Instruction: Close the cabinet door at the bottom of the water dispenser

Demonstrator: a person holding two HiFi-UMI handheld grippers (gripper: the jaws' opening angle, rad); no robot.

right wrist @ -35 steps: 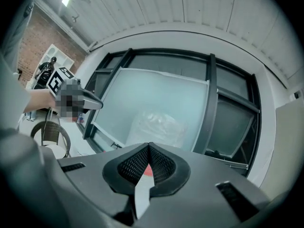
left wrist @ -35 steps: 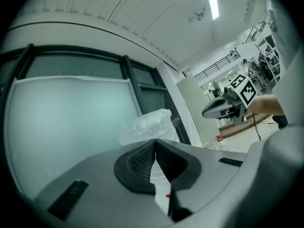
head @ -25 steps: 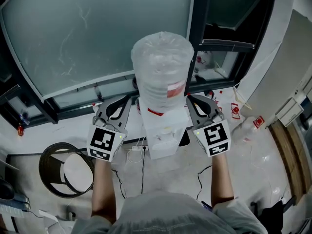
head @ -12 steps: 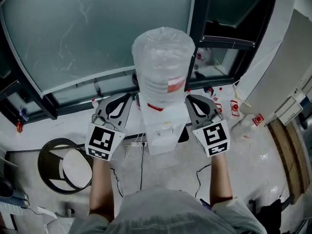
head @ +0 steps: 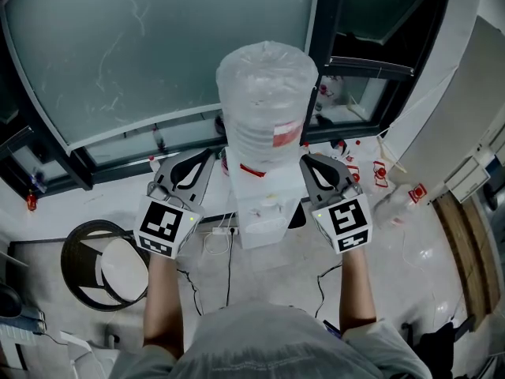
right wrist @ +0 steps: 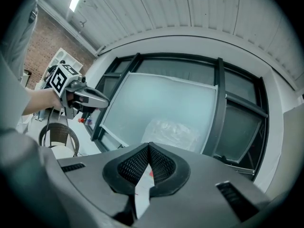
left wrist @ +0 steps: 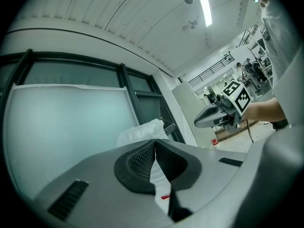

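Note:
A white water dispenser (head: pixel 263 212) stands on the floor under a plastic-wrapped bottle (head: pixel 267 93), seen from above. The bottle and the dispenser's top hide its bottom cabinet door. My left gripper (head: pixel 205 156) is held level just left of the dispenser, jaws shut with nothing between them. My right gripper (head: pixel 306 159) mirrors it on the right side, also shut and empty. In the left gripper view the pads (left wrist: pixel 142 158) meet in front of the bottle (left wrist: pixel 142 129). The right gripper view shows closed pads (right wrist: pixel 159 164) below the bottle (right wrist: pixel 173 132).
A round wicker stool (head: pixel 106 271) stands at the lower left. Cables (head: pixel 229 279) and a power strip (head: pixel 217 240) lie on the floor before the dispenser. Small red-capped bottles (head: pixel 347 155) sit by the window frame. A large frosted pane (head: pixel 158 46) lies behind.
Both grippers stay shut on either side of the dispenser. Only the head view drifts slightly.

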